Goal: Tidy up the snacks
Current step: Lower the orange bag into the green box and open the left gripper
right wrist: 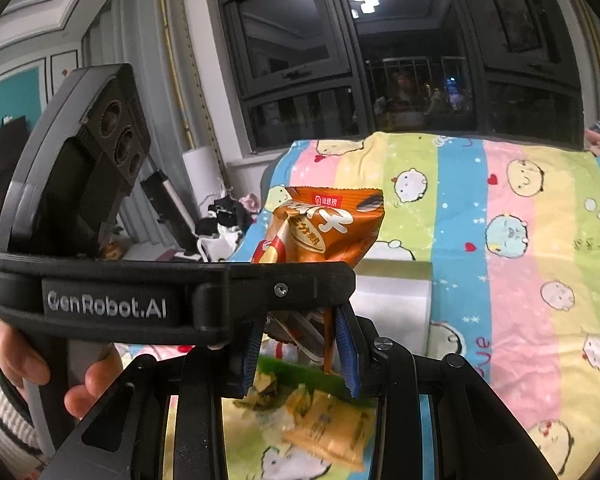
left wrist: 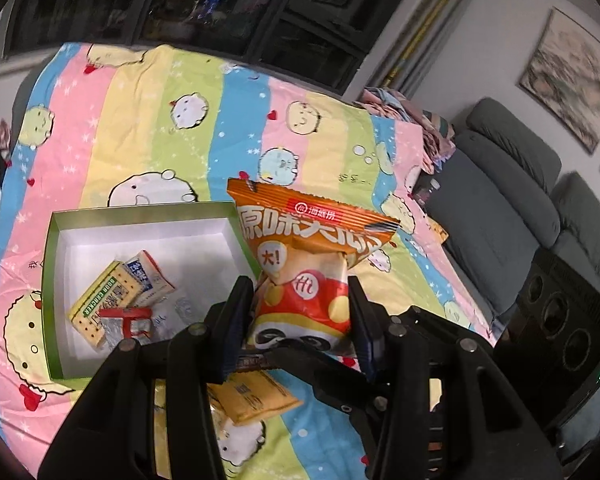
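Observation:
My left gripper [left wrist: 300, 312] is shut on an orange and red snack bag [left wrist: 308, 256] and holds it upright above the bed, just right of a green-rimmed white box [left wrist: 56, 248]. The box holds a green cracker pack [left wrist: 100, 304], a blue-white pack [left wrist: 148, 276] and a red-silver wrapper [left wrist: 126, 322]. In the right wrist view the same bag [right wrist: 324, 228] stands between my right gripper's [right wrist: 300, 356] blue pads [right wrist: 346, 344], which look open; the left gripper's body [right wrist: 180, 296] crosses in front. Yellow packets [right wrist: 328, 428] lie on the bed below.
A striped cartoon bedspread [left wrist: 160, 128] covers the bed. A yellow packet [left wrist: 256, 396] lies under the left gripper. A grey sofa [left wrist: 508, 200] stands at the right, dark windows [right wrist: 400, 60] behind the bed, clutter on the floor at the left.

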